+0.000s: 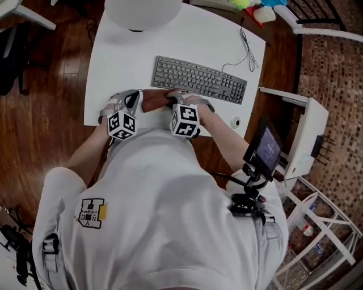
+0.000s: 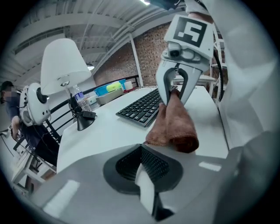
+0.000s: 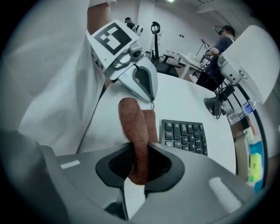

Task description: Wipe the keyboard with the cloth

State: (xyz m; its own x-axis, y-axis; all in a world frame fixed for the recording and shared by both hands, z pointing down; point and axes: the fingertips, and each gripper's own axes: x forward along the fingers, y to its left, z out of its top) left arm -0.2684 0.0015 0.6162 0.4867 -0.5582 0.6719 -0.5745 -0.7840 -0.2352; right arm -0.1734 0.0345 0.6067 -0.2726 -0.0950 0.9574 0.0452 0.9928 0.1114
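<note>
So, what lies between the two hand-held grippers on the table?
The brown cloth lies between the left hand-held gripper and the right hand-held gripper, which is shut on it. The head view shows this.

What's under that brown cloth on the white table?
Only the white table shows around the cloth; the keyboard sits beside it, not beneath. The right gripper pinches its upper end. The spot under its folds is covered.

We see dark wood floor (image 1: 45, 113) left of left claw (image 1: 138, 99); white desk (image 1: 187, 39) beneath both claws; white lamp (image 1: 142, 11), brick wall (image 2: 127, 61) beyond; white rack (image 1: 309, 130) right of right claw (image 1: 177, 97).
</note>
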